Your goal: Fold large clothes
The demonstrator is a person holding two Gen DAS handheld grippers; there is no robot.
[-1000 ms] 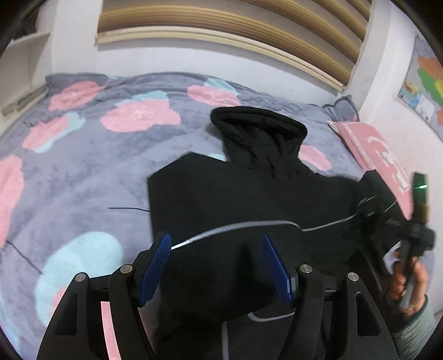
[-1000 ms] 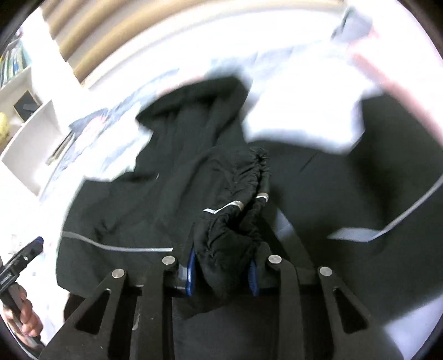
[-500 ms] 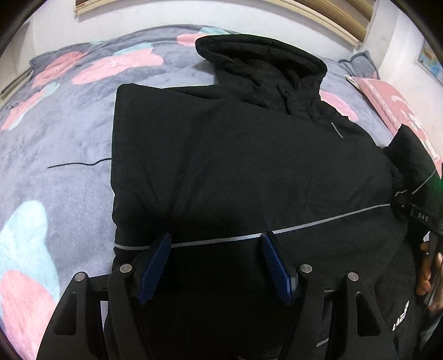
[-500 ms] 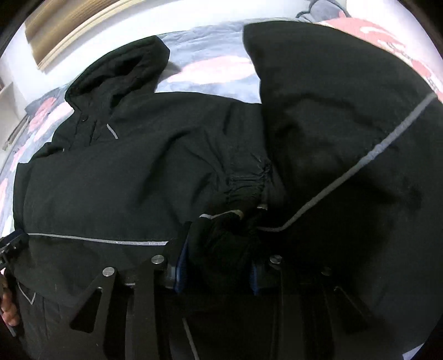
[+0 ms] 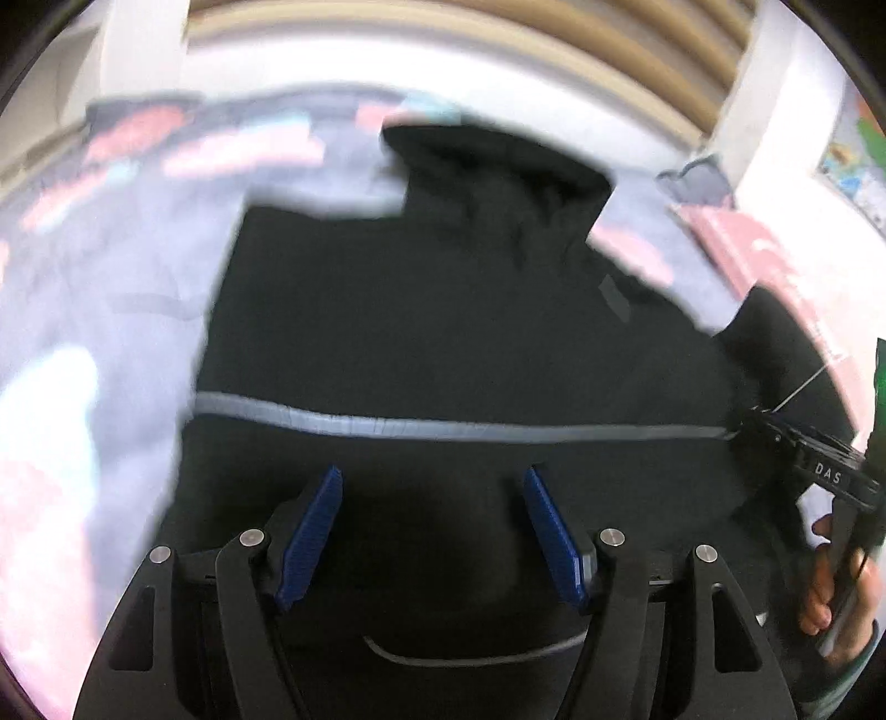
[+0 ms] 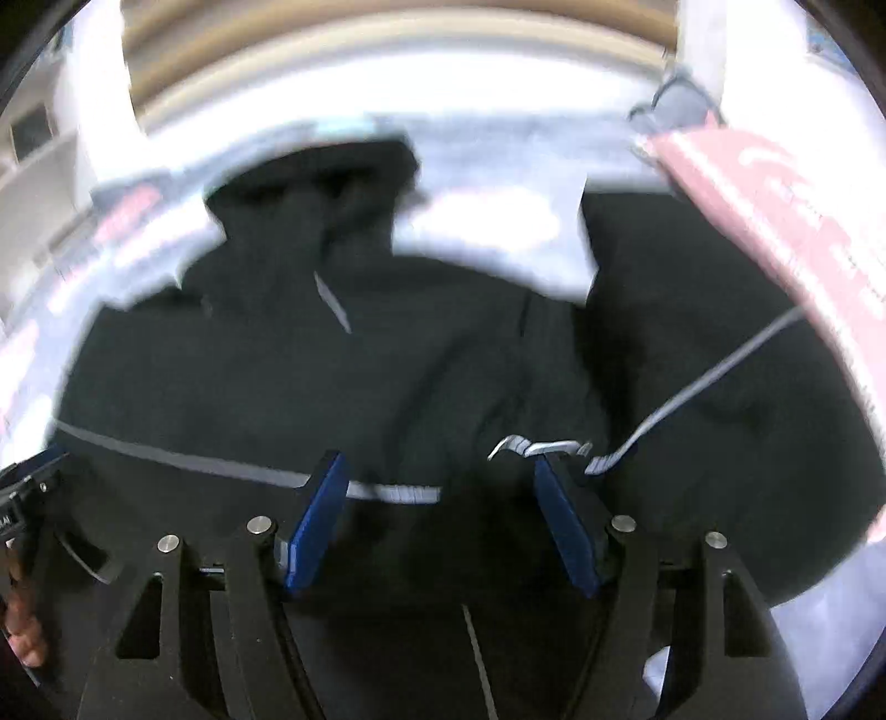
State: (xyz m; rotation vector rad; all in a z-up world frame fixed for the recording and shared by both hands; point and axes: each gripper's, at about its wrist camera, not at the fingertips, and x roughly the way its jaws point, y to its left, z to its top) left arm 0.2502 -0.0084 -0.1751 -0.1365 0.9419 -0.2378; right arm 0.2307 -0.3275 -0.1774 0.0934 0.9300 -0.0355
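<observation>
A large black hooded jacket [image 5: 443, 332] with a grey reflective stripe [image 5: 443, 429] lies spread on the bed, hood away from me. It also shows in the right wrist view [image 6: 332, 387], with its right sleeve [image 6: 720, 387] folded in over the body and the cuff [image 6: 531, 446] lying by the right finger. My left gripper [image 5: 432, 487] is open and empty over the jacket's lower part. My right gripper [image 6: 440, 476] is open over the jacket, its blue pads apart. Both views are motion-blurred.
The bed has a grey-lavender blanket [image 5: 111, 277] with pink and blue blotches. A pink pillow [image 6: 775, 221] lies at the right by the wall. A slatted headboard [image 5: 498, 33] is behind. The other gripper and hand [image 5: 830, 526] show at the right edge.
My right gripper has opened and let go of the sleeve cuff, which now lies on the jacket. Both grippers have pulled back and up from the jacket.
</observation>
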